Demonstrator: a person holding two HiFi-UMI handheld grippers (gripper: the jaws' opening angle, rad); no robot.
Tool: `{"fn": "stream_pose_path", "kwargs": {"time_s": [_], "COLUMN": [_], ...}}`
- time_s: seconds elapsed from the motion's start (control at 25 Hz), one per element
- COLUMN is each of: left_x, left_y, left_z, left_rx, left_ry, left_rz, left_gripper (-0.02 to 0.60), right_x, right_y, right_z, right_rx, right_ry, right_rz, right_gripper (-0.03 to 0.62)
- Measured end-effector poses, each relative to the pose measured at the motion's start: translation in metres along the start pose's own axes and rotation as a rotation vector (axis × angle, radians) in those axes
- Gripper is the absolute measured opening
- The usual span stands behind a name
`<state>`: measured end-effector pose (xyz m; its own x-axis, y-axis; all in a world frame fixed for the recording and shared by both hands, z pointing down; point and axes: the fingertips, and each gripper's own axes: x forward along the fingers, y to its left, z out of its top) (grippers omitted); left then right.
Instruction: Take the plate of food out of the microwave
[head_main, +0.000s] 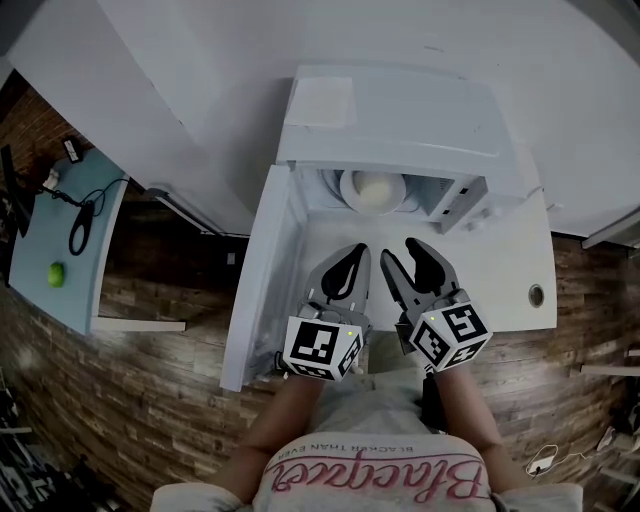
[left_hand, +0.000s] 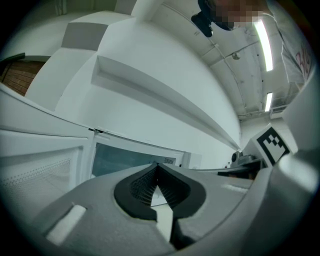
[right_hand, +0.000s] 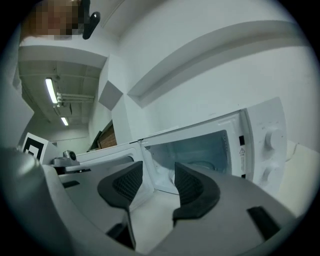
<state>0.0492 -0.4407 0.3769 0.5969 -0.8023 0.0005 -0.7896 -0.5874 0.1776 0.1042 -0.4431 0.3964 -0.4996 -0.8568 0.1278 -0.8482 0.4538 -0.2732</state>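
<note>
White plate of food (head_main: 372, 190) sits inside the open microwave (head_main: 400, 120), at twelve o'clock from both grippers. The left gripper (head_main: 356, 250) is pressed together and empty, the right gripper (head_main: 398, 250) spread and empty.

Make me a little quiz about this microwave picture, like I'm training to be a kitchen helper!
1. True or false: the white microwave has its door swung open.
2. Where is the white round plate of pale food? A) inside the microwave B) on top of the microwave C) held between two jaws
3. Which one has its jaws apart: the left hand-held gripper or the right hand-held gripper?
Key: 1) True. 2) A. 3) The right one. Nothing sits between its jaws, and the left one's jaws are together.
</note>
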Motion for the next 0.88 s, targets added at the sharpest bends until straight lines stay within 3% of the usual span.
{"fn": "stream_pose_path", "kwargs": {"time_s": [0.2, 0.32, 0.56, 0.88], "left_x": [0.009, 0.018, 0.032, 0.045], "left_y": [0.011, 0.016, 0.021, 0.028], "left_z": [-0.005, -0.007, -0.020, -0.035], "left_rx": [0.000, 0.002, 0.010, 0.025], "left_ry": [0.007, 0.008, 0.041, 0.084], "left_rz": [0.035, 0.050, 0.070, 0.089], "left_gripper": [0.005, 0.005, 0.005, 0.005], "right_x": [0.018, 0.029, 0.053, 0.083], "right_y": [-0.009, -0.023, -0.059, -0.083], "right_z": [-0.010, -0.019, -0.053, -0.081], "right_rx": [0.142, 0.168, 0.321, 0.524], "right_ry": [0.015, 0.036, 0.110, 0.163], "right_rz": [0.064, 0.029, -0.065, -0.068], "right_gripper": [0.179, 0.169, 0.169, 0.169]}}
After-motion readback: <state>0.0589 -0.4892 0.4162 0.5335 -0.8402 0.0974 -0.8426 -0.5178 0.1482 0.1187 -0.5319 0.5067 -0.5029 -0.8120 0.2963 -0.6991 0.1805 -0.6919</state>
